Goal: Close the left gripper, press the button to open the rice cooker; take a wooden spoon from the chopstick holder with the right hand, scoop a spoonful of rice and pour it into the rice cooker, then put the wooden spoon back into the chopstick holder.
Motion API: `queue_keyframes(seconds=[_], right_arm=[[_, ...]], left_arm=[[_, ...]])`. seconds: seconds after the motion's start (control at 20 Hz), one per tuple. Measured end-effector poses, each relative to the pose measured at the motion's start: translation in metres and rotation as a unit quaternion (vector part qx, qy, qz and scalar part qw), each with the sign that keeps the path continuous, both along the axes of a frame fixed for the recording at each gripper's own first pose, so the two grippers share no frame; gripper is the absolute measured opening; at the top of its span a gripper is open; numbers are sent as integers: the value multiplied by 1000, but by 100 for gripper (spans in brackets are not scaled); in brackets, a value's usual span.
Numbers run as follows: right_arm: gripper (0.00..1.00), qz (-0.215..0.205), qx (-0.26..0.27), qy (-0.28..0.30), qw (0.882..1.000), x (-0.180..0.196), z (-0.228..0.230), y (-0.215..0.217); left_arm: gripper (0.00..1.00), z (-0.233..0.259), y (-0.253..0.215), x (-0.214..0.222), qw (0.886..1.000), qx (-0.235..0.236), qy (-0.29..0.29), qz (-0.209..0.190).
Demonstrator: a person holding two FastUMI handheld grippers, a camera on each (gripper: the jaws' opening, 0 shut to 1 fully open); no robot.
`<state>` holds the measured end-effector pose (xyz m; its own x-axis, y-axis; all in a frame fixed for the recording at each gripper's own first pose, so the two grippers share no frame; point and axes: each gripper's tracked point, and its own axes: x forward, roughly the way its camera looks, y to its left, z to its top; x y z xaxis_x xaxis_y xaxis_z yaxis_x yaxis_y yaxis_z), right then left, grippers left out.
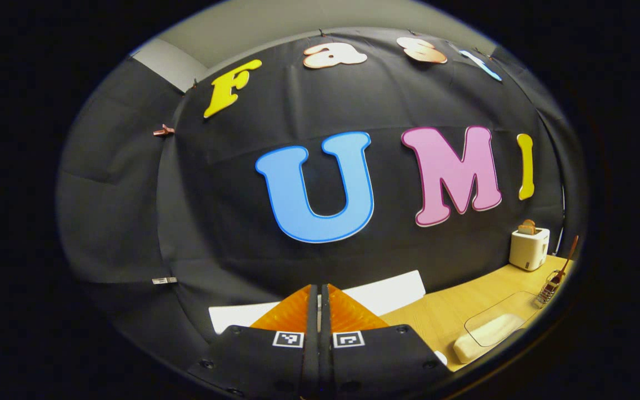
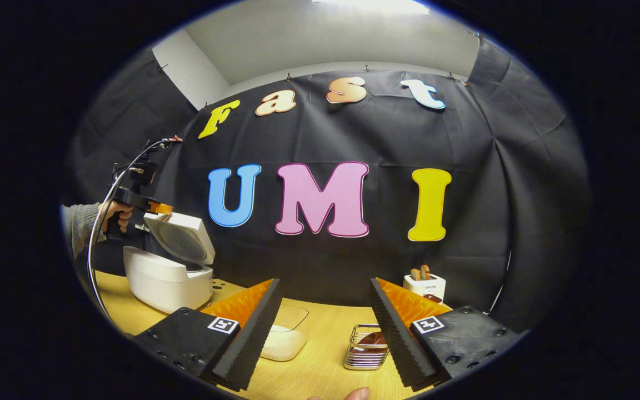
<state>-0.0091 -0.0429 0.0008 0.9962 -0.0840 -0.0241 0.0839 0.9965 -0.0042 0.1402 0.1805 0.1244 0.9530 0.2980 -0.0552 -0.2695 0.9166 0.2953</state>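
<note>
Jaws of the right gripper (image 2: 325, 328) stand wide apart with nothing between them, held low over a pale wooden table (image 2: 320, 375). Between them on that table sits the wire chopstick holder (image 2: 365, 350), with the wooden spoon's bowl resting inside it; in the left gripper view the same spoon (image 1: 565, 261) stands tilted up out of the holder near the table's far right edge. Just left of the holder lies a clear dish holding rice (image 2: 284, 341), touching nothing else that I can see. Farther back on the left stands the white rice cooker (image 2: 167, 278), its lid (image 2: 181, 236) swung up and open. Above that lid hangs the left gripper (image 2: 159, 208), gripped by a hand (image 2: 115, 214) in a grey sleeve, with a cable looping down beside it; in its own view its jaws are pressed together on nothing, raised over the cooker's white lid edge (image 1: 392, 291). At the back right of the table a white toaster (image 2: 424, 286) holds two slices of bread, close to the wall. Behind everything hangs the black cloth wall (image 2: 492, 166), clipped along its top edge, and above it a plain light ceiling with a bright lamp.
</note>
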Motion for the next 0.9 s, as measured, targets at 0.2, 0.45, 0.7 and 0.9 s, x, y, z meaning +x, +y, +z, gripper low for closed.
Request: queue_keyframes(seconds=[0.2,0.45,0.7,0.9], right_arm=[[98,-1,13,-1,1000,-1,0,-2],[97,-13,22,0,1000,-4,5,-17],[97,-85,36,30,995,-18,-15,-80],[94,-105,111,76,985,-12,-64,-107]], left_arm=[[2,16,0,-12,999,-6,-34,-4],[5,19,-22,-46,995,-69,-76,-19],[6,-22,-55,-81,986,-136,-79,-47],[23,-62,-92,-91,975,-194,-58,-88]])
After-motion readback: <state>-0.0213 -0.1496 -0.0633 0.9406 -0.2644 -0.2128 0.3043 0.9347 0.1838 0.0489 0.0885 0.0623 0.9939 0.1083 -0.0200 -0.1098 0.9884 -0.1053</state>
